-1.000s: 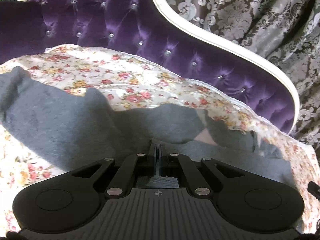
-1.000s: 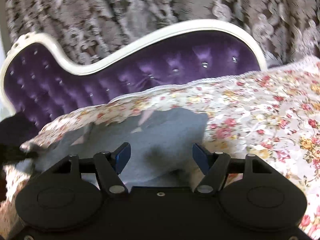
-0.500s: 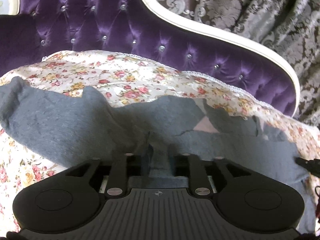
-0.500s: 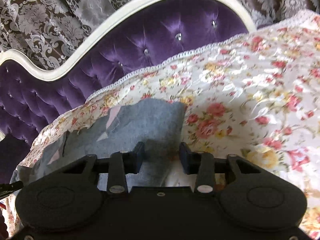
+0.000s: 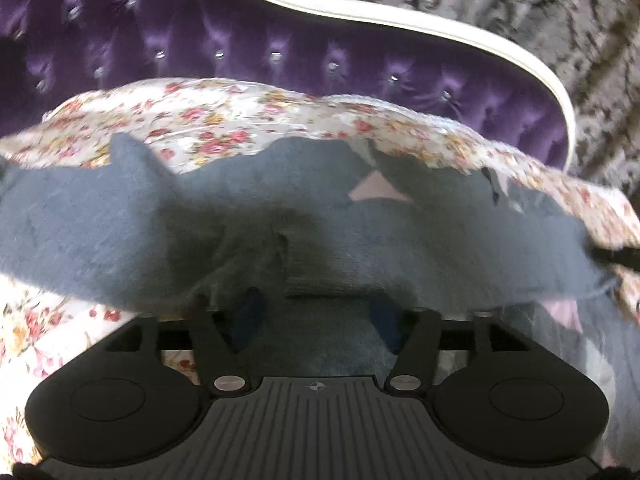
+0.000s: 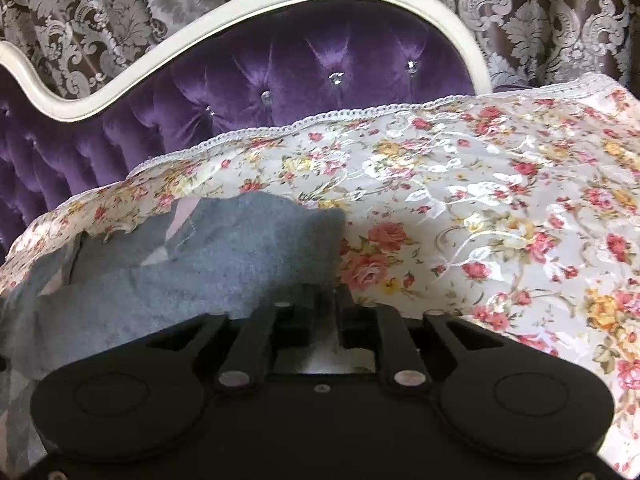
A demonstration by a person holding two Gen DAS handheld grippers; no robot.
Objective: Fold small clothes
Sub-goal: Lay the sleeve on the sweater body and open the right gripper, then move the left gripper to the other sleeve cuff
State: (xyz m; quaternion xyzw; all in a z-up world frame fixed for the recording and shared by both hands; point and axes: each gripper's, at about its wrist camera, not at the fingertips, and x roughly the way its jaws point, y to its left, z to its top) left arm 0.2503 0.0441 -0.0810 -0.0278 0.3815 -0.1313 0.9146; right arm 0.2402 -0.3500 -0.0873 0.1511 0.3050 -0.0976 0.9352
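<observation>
Left wrist view: the left gripper [image 5: 316, 316] points down at a grey garment [image 5: 120, 224] spread across a flowered bedspread [image 5: 248, 120]. Its jaws are opening, blue pads well apart; the garment's ribbed hem lies between them, and neither pad presses on it. The grey cloth runs from the left edge of the frame to the right, with a pale pink patch [image 5: 376, 190] showing near its far edge. At the far right a dark tip [image 5: 616, 258] meets the garment's corner. Behind the bed stands a purple tufted headboard [image 5: 280, 40] with a white frame, and patterned curtains [image 5: 560, 20] hang behind that. The frame is somewhat blurred.

Right wrist view: the right gripper [image 6: 326, 308] sits at the garment's right edge, where grey cloth meets bedspread. Its jaws are nearly together and opening, with the cloth's edge between them; I cannot tell whether the pads press on it. The garment lies to the left, the bedspread's white lace edge [image 6: 360, 114] beyond.
</observation>
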